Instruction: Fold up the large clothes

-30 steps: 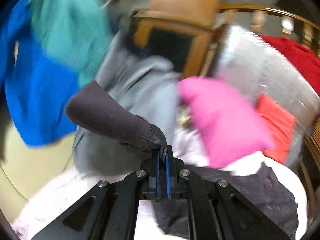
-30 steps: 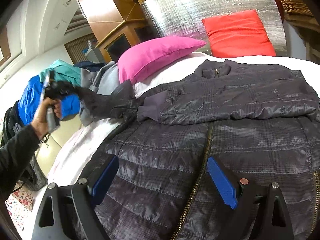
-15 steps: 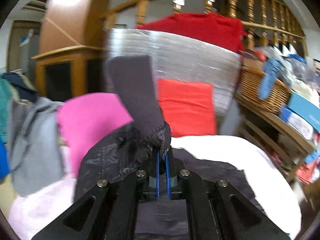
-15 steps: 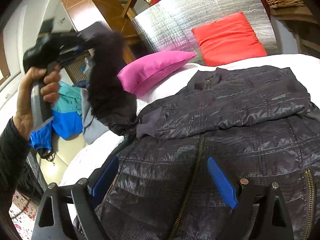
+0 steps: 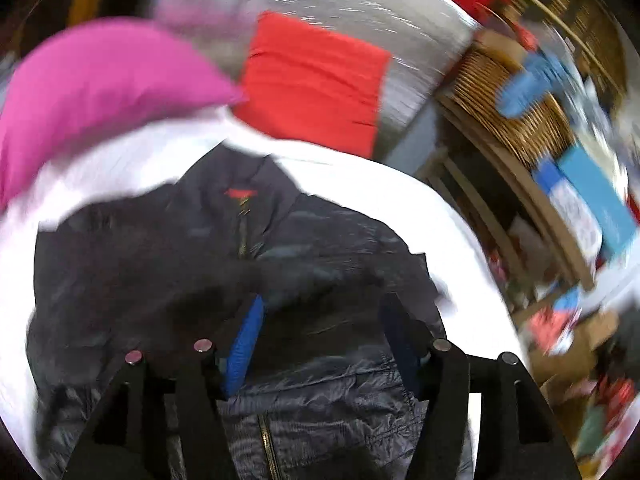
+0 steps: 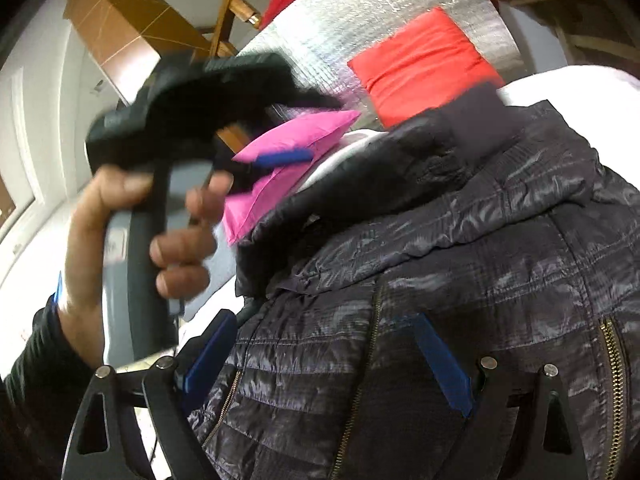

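Observation:
A dark quilted puffer jacket (image 5: 312, 412) lies front up on a white bed (image 5: 448, 216), its zip running down the middle. In the right wrist view the jacket (image 6: 460, 312) fills the frame, with a sleeve and its knit cuff (image 6: 480, 116) thrown across the chest. My left gripper (image 5: 320, 340) is open and empty, hovering over the jacket's chest; it also shows in the right wrist view (image 6: 316, 128), held up in a hand. My right gripper (image 6: 324, 356) is open, low over the jacket's lower front.
A pink pillow (image 5: 100, 92) and a red cushion (image 5: 316, 92) lean on a silver foil headboard (image 5: 360, 12) at the bed's far end. Wicker baskets and shelves (image 5: 532, 120) with clutter stand right of the bed. A wooden cabinet (image 6: 120, 24) is on the left.
My left gripper swung the sleeve from the left side up over the jacket, opened and let it go. The sleeve now lies across the chest. My right gripper stayed open.

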`<state>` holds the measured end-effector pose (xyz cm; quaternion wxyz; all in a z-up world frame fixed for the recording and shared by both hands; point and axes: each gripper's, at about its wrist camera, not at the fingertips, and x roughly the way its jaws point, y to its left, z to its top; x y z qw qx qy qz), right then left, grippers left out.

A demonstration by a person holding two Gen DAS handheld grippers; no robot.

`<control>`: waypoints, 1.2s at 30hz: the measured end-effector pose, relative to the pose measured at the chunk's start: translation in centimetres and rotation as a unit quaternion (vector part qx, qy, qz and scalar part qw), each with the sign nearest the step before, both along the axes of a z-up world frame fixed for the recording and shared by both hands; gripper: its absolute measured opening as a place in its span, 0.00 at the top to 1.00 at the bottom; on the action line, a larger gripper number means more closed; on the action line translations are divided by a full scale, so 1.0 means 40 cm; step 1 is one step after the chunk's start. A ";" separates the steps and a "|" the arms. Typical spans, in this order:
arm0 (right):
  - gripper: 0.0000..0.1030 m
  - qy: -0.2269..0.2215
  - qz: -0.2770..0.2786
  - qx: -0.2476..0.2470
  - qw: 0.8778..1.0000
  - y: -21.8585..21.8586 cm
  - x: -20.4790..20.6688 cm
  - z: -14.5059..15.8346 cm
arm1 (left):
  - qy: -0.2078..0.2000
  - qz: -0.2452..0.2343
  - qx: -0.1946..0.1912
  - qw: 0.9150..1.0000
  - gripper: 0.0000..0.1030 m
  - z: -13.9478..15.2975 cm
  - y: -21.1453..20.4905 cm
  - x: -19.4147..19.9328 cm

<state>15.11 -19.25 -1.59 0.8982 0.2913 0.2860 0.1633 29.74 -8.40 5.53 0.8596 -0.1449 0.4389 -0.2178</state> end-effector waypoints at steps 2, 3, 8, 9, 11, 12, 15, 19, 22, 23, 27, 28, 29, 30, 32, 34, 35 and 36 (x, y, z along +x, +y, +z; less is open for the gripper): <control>0.10 0.001 -0.004 0.004 1.000 -0.006 -0.001 -0.001 | 0.008 0.032 -0.024 0.999 0.38 -0.015 0.065 -0.019; 0.10 0.000 -0.006 0.006 1.000 -0.010 -0.003 -0.003 | 0.004 0.052 -0.034 0.998 0.37 -0.018 0.104 -0.033; 0.10 0.017 -0.014 0.059 0.998 -0.050 0.004 -0.015 | -0.027 0.182 -0.042 0.982 0.30 -0.069 0.307 -0.151; 0.10 0.029 -0.017 0.084 0.996 -0.065 0.011 -0.021 | -0.027 0.207 -0.043 0.977 0.30 -0.091 0.339 -0.180; 0.10 0.052 -0.021 0.146 0.988 -0.100 0.030 -0.031 | -0.027 0.245 -0.041 0.968 0.30 -0.128 0.387 -0.237; 0.10 0.058 -0.020 0.167 0.984 -0.113 0.042 -0.032 | -0.028 0.262 -0.041 0.964 0.30 -0.147 0.407 -0.261; 0.10 0.075 -0.028 0.205 0.975 -0.145 0.094 -0.025 | -0.032 0.297 -0.048 0.953 0.30 -0.199 0.431 -0.319; 0.10 0.119 -0.062 0.216 0.967 -0.187 0.182 -0.048 | -0.028 0.292 -0.034 0.955 0.30 -0.251 0.418 -0.335; 0.13 0.139 -0.085 0.191 0.968 -0.206 0.223 -0.060 | -0.035 0.293 -0.034 0.955 0.30 -0.270 0.414 -0.351; 0.13 0.140 -0.089 0.188 0.968 -0.215 0.233 -0.060 | -0.039 0.290 -0.035 0.956 0.30 -0.274 0.410 -0.355; 0.19 0.160 -0.100 0.167 0.968 -0.225 0.266 -0.067 | -0.042 0.279 -0.031 0.959 0.30 -0.275 0.403 -0.369; 0.22 0.158 -0.100 0.149 0.971 -0.222 0.270 -0.058 | -0.040 0.277 -0.029 0.960 0.30 -0.278 0.401 -0.365; 0.24 0.161 -0.103 0.133 0.973 -0.219 0.275 -0.055 | -0.037 0.277 -0.029 0.960 0.30 -0.282 0.401 -0.365; 0.32 0.166 -0.104 0.123 0.973 -0.220 0.280 -0.058 | -0.034 0.279 -0.030 0.959 0.30 -0.285 0.403 -0.364; 0.59 0.195 -0.114 0.094 0.970 -0.223 0.290 -0.064 | -0.027 0.282 -0.031 0.959 0.30 -0.293 0.407 -0.362; 0.79 0.209 -0.111 0.051 0.970 -0.219 0.306 -0.049 | -0.024 0.284 -0.032 0.958 0.30 -0.297 0.409 -0.361; 0.80 0.200 -0.111 0.024 0.973 -0.211 0.306 -0.027 | -0.023 0.284 -0.030 0.958 0.30 -0.298 0.408 -0.360; 0.82 0.186 -0.110 -0.005 0.976 -0.202 0.305 0.003 | -0.023 0.283 -0.028 0.958 0.30 -0.299 0.406 -0.359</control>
